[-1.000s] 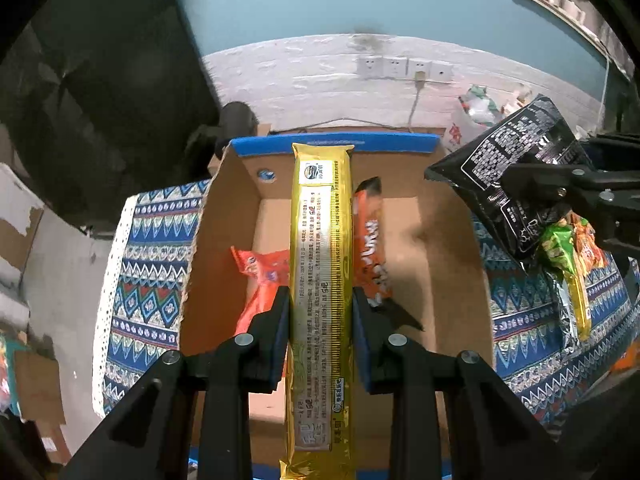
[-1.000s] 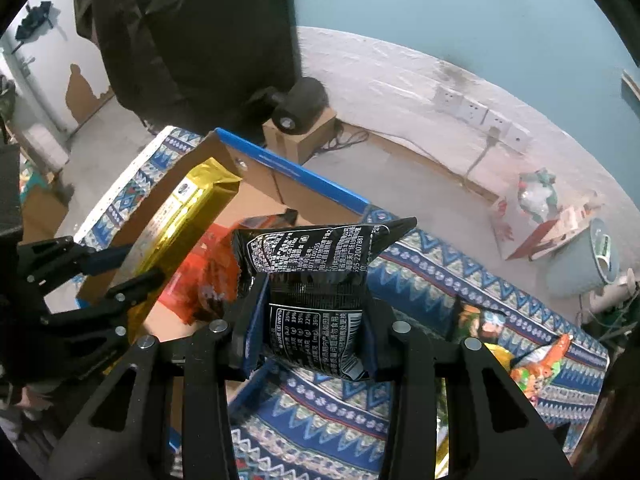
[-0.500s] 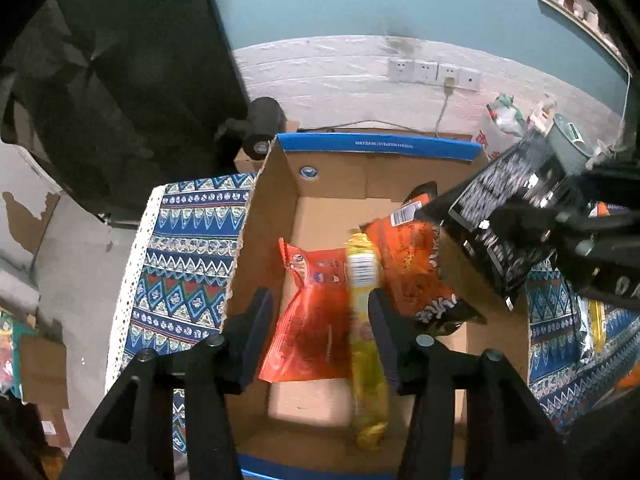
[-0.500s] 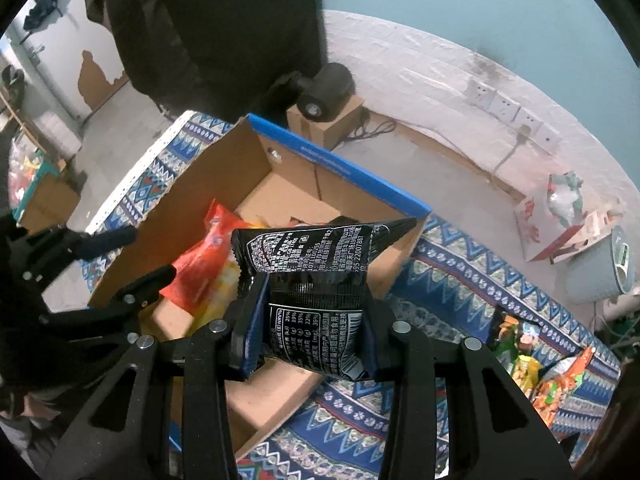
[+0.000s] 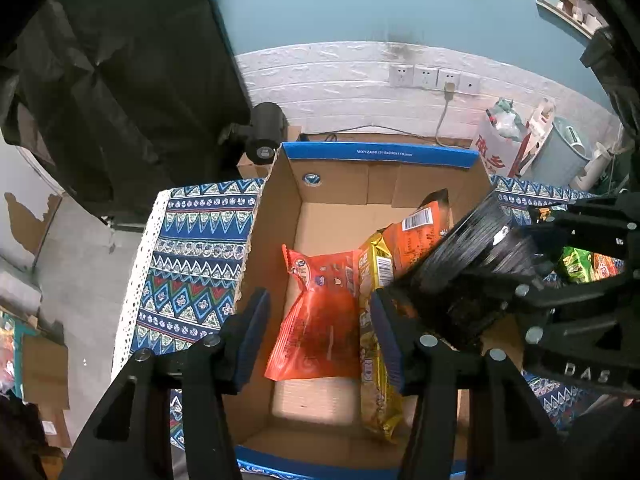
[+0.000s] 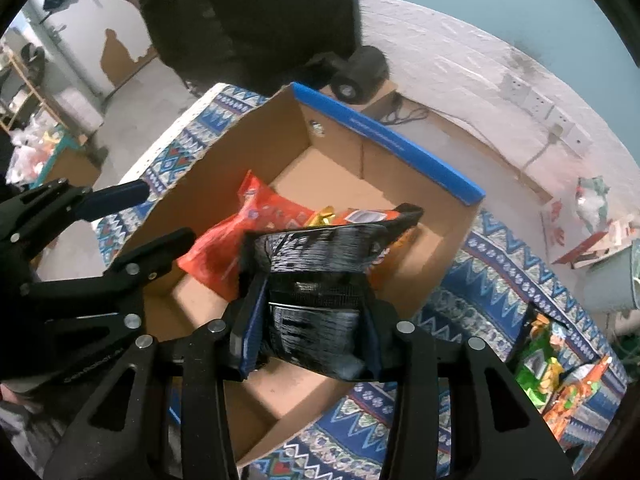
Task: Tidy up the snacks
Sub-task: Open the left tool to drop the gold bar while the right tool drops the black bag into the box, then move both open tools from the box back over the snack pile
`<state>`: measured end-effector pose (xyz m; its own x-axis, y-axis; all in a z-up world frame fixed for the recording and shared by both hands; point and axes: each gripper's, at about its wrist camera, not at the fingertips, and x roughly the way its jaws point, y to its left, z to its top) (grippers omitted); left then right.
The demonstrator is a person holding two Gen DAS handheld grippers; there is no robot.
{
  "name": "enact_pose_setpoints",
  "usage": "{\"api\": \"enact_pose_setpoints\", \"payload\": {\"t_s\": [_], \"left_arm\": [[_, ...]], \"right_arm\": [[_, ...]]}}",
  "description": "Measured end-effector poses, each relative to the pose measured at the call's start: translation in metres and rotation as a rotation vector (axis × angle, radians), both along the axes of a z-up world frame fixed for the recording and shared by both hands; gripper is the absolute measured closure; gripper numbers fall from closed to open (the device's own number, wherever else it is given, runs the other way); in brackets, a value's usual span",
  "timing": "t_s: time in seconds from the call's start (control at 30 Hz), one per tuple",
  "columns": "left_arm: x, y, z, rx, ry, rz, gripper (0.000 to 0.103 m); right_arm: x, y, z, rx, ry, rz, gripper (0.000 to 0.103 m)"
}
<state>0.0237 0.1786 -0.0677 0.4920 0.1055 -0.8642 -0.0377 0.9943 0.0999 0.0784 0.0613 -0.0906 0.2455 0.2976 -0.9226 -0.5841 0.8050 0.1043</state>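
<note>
The right hand-held gripper (image 6: 310, 326), its jaws just opening, has a black snack bag (image 6: 320, 280) between its pads above the open cardboard box (image 6: 400, 144). Inside lie a red packet (image 6: 240, 236) and an orange packet (image 6: 384, 216). The left hand-held gripper (image 6: 156, 216) hovers at the box's left wall.

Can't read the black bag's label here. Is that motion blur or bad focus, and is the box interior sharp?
Right wrist view: black bag streaked, looks like motion blur; box sharper. Left wrist view: the bag streaked too; orange packet and box floor sharp, fisheye-bent edges.
</note>
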Motion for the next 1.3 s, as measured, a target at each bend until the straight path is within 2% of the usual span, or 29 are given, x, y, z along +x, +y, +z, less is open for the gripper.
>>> {"api": "enact_pose_setpoints", "payload": {"t_s": [0.03, 0.1, 0.23, 0.3, 0.6, 0.9, 1.3], "left_arm": [[0.000, -0.001, 0.000, -0.001, 0.001, -0.001, 0.049], [0.000, -0.003, -0.001, -0.002, 0.006, -0.007, 0.049], [0.000, -0.010, -0.002, 0.000, 0.011, -0.026, 0.049], [0.000, -0.013, -0.001, -0.002, 0.012, -0.033, 0.049], [0.003, -0.037, 0.001, -0.024, 0.022, -0.071, 0.049], [0.004, -0.073, 0.006, 0.015, 0.012, -0.129, 0.049], [0.005, -0.127, 0.005, 0.069, 0.020, -0.213, 0.041]], "right_arm": [[-0.001, -0.001, 0.000, -0.002, -0.003, -0.001, 0.054], [-0.001, -0.004, 0.000, -0.009, -0.014, -0.012, 0.039], [0.001, -0.019, 0.002, -0.013, -0.021, -0.050, 0.037], [0.001, -0.027, 0.004, -0.017, -0.031, -0.067, 0.032], [-0.005, -0.074, 0.014, -0.033, -0.062, -0.139, 0.028], [-0.017, -0.114, 0.021, -0.057, -0.095, -0.182, 0.026], [-0.033, -0.172, 0.019, -0.077, -0.107, -0.258, 0.026]]}}
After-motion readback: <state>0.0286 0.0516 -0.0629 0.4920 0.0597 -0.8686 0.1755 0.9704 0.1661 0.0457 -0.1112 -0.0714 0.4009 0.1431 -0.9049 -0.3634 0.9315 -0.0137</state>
